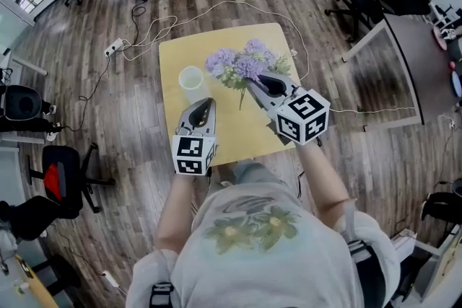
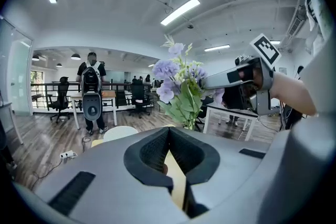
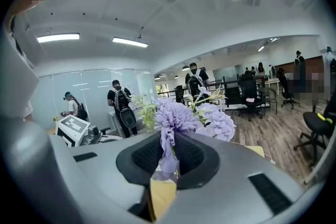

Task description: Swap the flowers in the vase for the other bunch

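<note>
A bunch of purple flowers (image 1: 242,63) with green leaves hangs over the far part of the small yellow table (image 1: 231,126). My right gripper (image 1: 253,84) is shut on its stems. In the right gripper view the blooms (image 3: 181,115) rise just beyond the jaws of the right gripper (image 3: 167,157), and a purple ribbon hangs between them. A pale round vase (image 1: 191,78) stands on the table left of the bunch, and I see no stems in it. My left gripper (image 1: 205,104) is shut and empty just in front of the vase. The left gripper view shows the bunch (image 2: 178,86) and the right gripper (image 2: 247,77) holding it.
A white cable and power strip (image 1: 114,48) lie on the wooden floor beyond the table. Office chairs (image 1: 379,0) and desks (image 1: 415,61) stand around. A red-seated chair (image 1: 61,180) is at my left. People with backpacks (image 2: 91,94) stand in the background.
</note>
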A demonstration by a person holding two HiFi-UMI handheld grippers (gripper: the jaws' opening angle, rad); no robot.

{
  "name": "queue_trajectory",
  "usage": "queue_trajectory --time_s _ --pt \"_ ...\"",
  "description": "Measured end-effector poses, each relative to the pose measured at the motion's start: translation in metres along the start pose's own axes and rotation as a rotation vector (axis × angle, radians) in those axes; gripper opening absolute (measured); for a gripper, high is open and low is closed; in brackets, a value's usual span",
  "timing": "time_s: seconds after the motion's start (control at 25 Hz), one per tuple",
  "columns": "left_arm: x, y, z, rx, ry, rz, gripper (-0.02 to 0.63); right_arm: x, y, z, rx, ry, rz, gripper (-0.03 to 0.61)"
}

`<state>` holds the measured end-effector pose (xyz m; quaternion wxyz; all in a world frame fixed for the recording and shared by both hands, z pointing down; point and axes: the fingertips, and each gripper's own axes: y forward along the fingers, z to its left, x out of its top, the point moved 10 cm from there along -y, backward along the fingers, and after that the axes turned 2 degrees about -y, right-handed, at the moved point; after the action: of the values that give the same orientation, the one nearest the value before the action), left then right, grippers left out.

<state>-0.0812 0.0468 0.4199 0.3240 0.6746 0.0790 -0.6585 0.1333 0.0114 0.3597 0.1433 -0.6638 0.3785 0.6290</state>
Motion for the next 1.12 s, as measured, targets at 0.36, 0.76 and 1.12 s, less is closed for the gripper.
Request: queue_trajectory --time_s 0.36,0.76,1.12 --pt "-0.016 0.015 -0.009 0.024 -0.039 0.047 0.017 -0.038 0.026 -0.025 0.032 0.017 0.163 0.07" --pt "-0.029 0.035 -0.008 0.073 -0.091 0.092 0.017 -0.064 0.074 -0.071 0.021 0.024 0.27 0.07" --pt "-0.036 0.062 0.001 0.129 -0.143 0.104 0.017 -0.071 0.119 -0.113 0.042 0.05 0.282 0.071"
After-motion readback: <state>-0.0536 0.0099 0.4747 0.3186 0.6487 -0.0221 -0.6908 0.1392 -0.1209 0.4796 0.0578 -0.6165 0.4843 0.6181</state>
